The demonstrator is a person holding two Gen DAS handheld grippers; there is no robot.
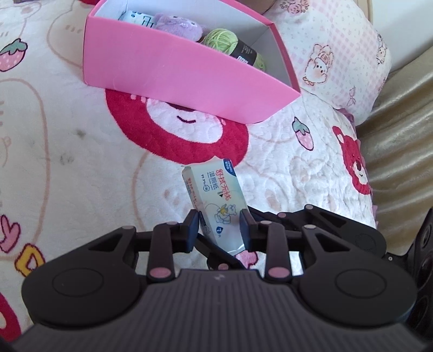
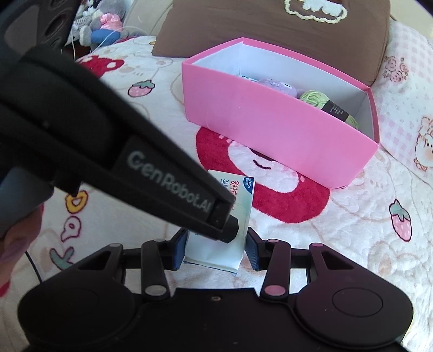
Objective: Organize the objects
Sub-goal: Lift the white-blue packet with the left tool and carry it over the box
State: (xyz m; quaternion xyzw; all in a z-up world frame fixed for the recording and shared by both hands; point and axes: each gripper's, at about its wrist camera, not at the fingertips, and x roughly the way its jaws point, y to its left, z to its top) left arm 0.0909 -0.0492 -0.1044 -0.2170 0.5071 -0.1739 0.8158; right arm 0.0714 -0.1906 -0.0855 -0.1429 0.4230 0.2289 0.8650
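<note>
Presently I have the wipes pack (image 1: 213, 200) clamped by both grippers at once: the left gripper (image 1: 219, 224) is nearly closed on its lower end, and the right gripper (image 2: 216, 247) is drawn in narrow across the same end, pads on either edge. The pack stands tilted, its top corner leaning toward the pink box (image 1: 173, 78), and appears clear of the blanket (image 1: 67, 151), though I cannot confirm the gap beneath it. The box sits just ahead, open, with a purple plush (image 1: 178, 25) and green yarn (image 1: 224, 40) along its far side; the near side looks free. My judgement is that the step in hand is carrying the pack over the near wall. To do it well I would keep both grips matched so the soft pack does not twist, raise it above the rim before going forward, and set it into the free space, not on the yarn
</note>
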